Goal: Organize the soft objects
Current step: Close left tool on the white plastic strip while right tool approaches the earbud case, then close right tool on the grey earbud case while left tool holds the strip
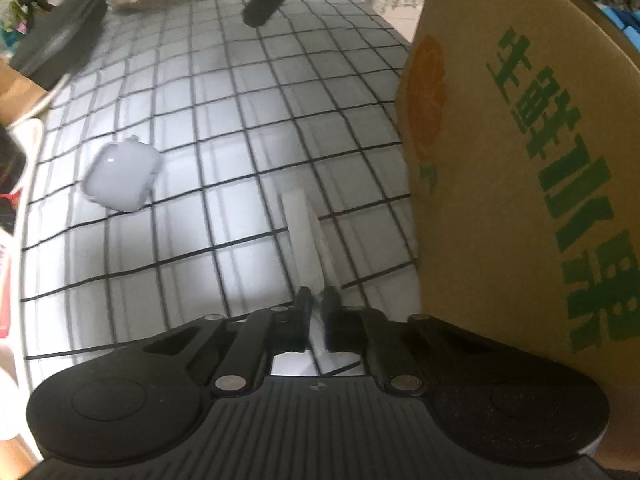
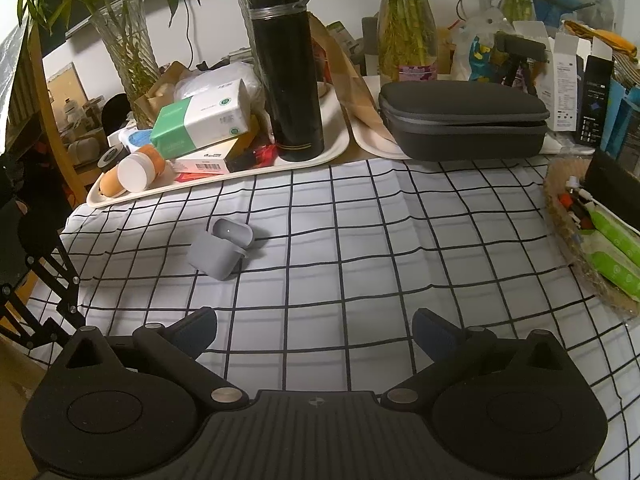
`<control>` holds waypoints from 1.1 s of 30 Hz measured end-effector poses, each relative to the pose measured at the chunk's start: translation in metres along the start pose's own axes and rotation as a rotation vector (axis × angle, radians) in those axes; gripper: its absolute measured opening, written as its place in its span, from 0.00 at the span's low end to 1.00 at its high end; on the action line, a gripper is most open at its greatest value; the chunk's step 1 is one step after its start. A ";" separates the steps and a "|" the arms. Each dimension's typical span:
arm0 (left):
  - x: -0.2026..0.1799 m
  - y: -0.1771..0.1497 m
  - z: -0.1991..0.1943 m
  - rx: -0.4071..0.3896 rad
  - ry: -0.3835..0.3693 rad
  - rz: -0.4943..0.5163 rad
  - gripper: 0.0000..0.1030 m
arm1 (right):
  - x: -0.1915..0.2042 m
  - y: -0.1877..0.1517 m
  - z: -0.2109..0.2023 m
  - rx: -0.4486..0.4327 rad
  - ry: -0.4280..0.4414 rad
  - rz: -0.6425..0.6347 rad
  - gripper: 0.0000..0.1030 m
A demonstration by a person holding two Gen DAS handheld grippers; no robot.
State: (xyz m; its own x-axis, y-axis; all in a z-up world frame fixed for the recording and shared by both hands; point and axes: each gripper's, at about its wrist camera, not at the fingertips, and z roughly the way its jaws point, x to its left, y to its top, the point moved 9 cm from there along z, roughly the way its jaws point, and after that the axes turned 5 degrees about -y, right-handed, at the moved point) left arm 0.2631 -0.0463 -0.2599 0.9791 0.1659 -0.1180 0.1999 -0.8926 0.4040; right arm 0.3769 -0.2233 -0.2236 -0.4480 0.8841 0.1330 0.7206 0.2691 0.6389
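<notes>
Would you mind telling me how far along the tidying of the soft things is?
Done: nothing I can confirm; the cardboard box shows only its outer wall. In hand: the left gripper is shut on what looks like a thin white strip beside the box. Left: the grey soft case lies on the checked cloth, untouched; the right gripper is open, empty.

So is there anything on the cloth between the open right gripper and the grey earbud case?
Nothing visible. In the right wrist view, only bare checked tablecloth lies between the right gripper, its fingers wide apart, and the grey silicone case, which sits ahead and to the left, its lid flipped open.
</notes>
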 end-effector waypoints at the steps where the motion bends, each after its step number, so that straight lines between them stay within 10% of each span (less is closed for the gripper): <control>1: 0.003 -0.001 -0.001 -0.003 0.020 -0.006 0.03 | 0.000 0.000 0.000 0.000 -0.001 0.000 1.00; 33: 0.039 -0.054 -0.068 -0.303 0.444 -0.601 0.03 | 0.070 0.027 0.086 -0.037 0.183 -0.224 0.98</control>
State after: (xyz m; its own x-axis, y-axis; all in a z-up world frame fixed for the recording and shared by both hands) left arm 0.2933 0.0367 -0.2244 0.6115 0.7898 -0.0478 0.6367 -0.4553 0.6223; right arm 0.4109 -0.1214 -0.2620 -0.6845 0.7195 0.1177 0.5745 0.4328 0.6947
